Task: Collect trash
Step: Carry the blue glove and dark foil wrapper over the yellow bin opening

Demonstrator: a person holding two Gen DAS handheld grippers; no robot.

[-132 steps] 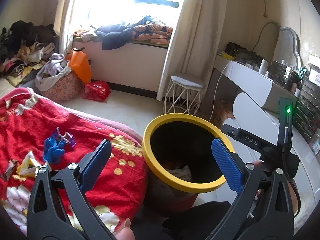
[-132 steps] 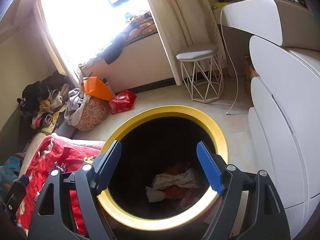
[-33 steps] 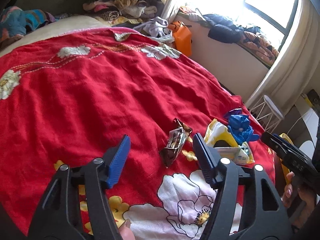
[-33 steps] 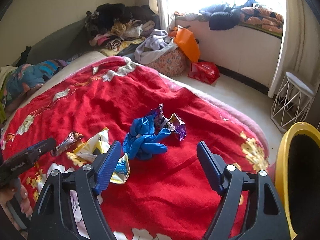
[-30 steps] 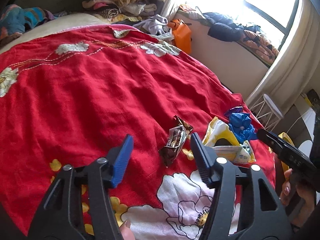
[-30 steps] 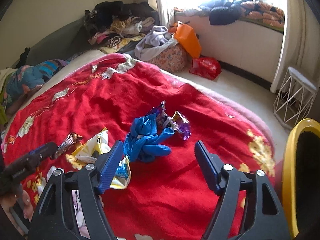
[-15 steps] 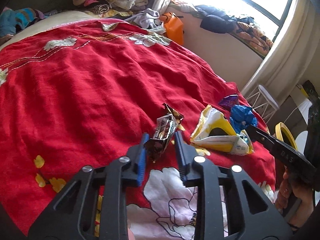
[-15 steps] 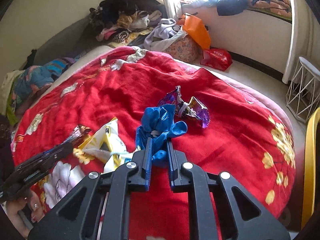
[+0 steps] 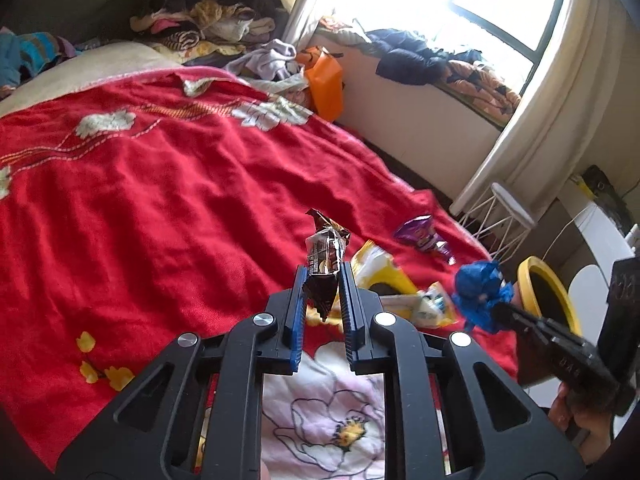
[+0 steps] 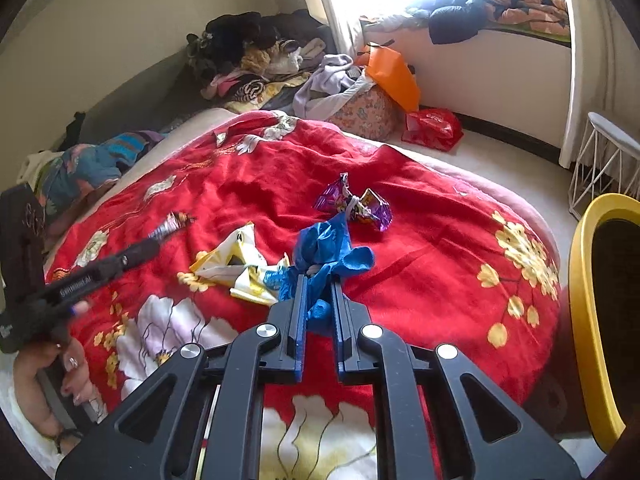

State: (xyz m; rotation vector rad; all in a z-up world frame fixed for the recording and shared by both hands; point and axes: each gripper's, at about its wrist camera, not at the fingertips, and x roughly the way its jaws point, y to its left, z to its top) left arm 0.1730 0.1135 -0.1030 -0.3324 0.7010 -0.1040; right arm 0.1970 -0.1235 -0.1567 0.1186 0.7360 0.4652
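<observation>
My left gripper (image 9: pixel 323 276) is shut on a brown snack wrapper (image 9: pixel 325 258) and holds it above the red blanket (image 9: pixel 160 200). My right gripper (image 10: pixel 318 288) is shut on a crumpled blue plastic bag (image 10: pixel 326 250), also lifted; the bag shows in the left wrist view (image 9: pixel 480 294). A yellow-white wrapper (image 10: pixel 236 262) and a purple wrapper (image 10: pixel 360 204) lie on the blanket. The yellow-rimmed bin (image 10: pixel 584 320) stands at the bed's right edge.
Piles of clothes (image 10: pixel 256 60) lie beyond the bed. An orange bag (image 10: pixel 394 76) and a red bag (image 10: pixel 434 128) sit on the floor by the window wall. A white wire stool (image 10: pixel 604 160) stands near the bin.
Both grippers moved from the bin to the bed and closed: left on the brown wrapper, right on the blue bag. Both pieces are now lifted off the blanket.
</observation>
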